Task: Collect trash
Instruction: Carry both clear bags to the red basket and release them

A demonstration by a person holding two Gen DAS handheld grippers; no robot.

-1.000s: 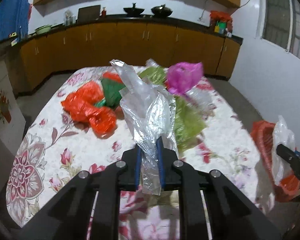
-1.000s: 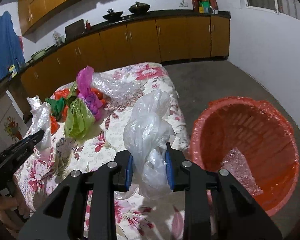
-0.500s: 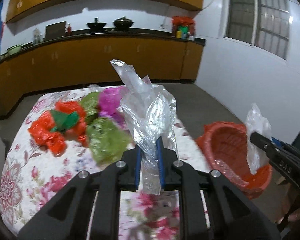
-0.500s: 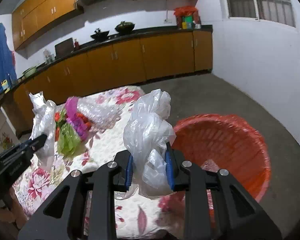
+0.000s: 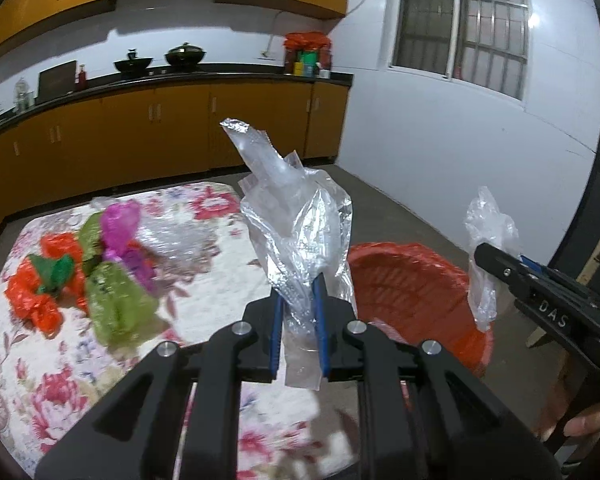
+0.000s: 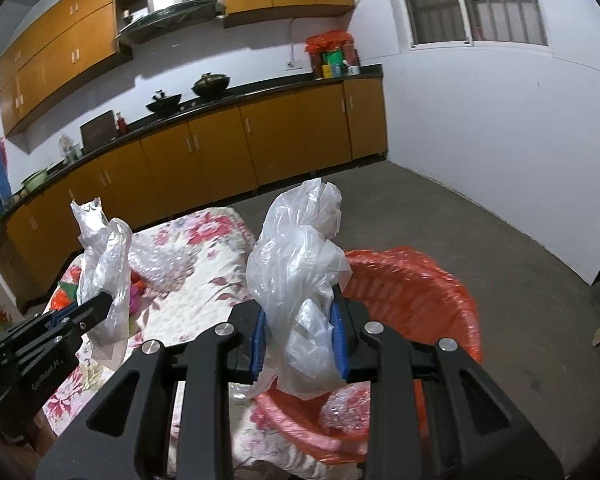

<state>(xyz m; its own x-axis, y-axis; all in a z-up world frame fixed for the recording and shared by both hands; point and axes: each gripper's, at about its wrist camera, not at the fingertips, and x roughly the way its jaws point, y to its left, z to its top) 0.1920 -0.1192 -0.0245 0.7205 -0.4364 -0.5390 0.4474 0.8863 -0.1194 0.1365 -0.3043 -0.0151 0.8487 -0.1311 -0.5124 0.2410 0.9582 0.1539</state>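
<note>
Two crumpled plastic bags are in our grip, one per hand. Our left gripper (image 5: 298, 312) is clamped on a clear plastic bag (image 5: 296, 236), a glossy, creased film that rises above the blue pads to a twisted peak, with a short tail hanging below them. Our right gripper (image 6: 299, 334) pinches a milky white bag (image 6: 300, 264), softer and cloudier, bunched into a knot above the jaws and sagging beneath them.

Just beyond and below the right gripper sits the orange basket (image 6: 420, 280), lined with thin red film; a scrap of bubble wrap (image 6: 346, 406) lies inside it. Seen from the left gripper, the basket lies ahead and to the right, partly hidden behind the clear bag.

Ahead and to the left of the left gripper, on the floral bench (image 5: 220, 248), more trash lies in a heap: orange bags (image 5: 32, 300), a dark green piece (image 5: 56, 276), a pale green bag (image 5: 116, 304), a magenta bag (image 5: 122, 228) and a clear crinkled sheet (image 5: 176, 240). Each held bag blocks part of the view straight ahead. Behind the bench run yellow-brown cabinets (image 6: 220, 152) with pots on top.
</note>
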